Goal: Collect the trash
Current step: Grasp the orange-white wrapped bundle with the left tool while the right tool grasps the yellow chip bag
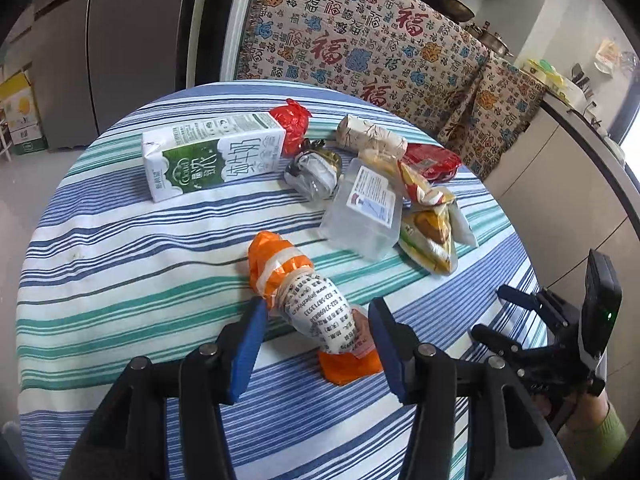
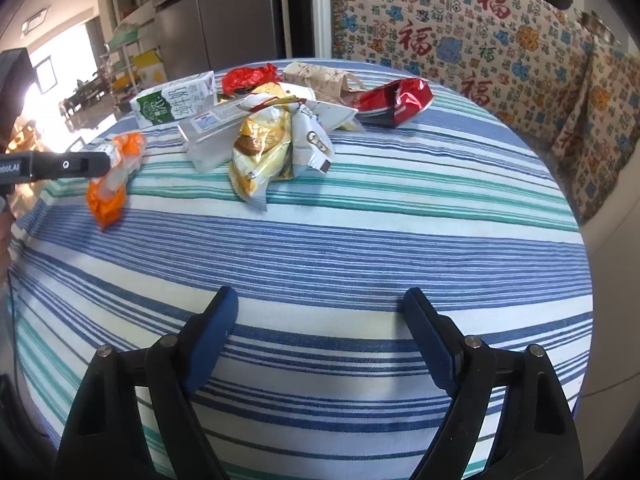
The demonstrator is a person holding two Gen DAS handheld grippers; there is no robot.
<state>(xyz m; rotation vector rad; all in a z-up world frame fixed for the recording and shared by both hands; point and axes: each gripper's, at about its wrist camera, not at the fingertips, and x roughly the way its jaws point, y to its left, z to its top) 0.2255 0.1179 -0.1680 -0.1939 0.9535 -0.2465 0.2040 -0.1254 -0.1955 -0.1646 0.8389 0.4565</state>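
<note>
An orange plastic bundle wrapped in printed white paper (image 1: 304,300) lies on the striped tablecloth (image 1: 120,248). My left gripper (image 1: 318,312) is open, its blue pads on either side of the bundle's near end, not pressing it. The bundle also shows in the right wrist view (image 2: 114,176), with the left gripper's finger (image 2: 60,166) beside it. Further back lie a green-and-white milk carton (image 1: 212,158), a clear plastic box (image 1: 362,212), yellow snack wrappers (image 1: 432,232) and a red wrapper (image 1: 430,160). My right gripper (image 2: 320,308) is open and empty above the near cloth.
A crumpled red bag (image 1: 292,118), a beige paper roll (image 1: 368,136) and a crushed clear wrapper (image 1: 314,172) lie at the table's back. A patterned cloth (image 1: 360,40) covers furniture behind. A steel fridge (image 1: 120,40) stands left. A counter (image 1: 560,140) runs along the right.
</note>
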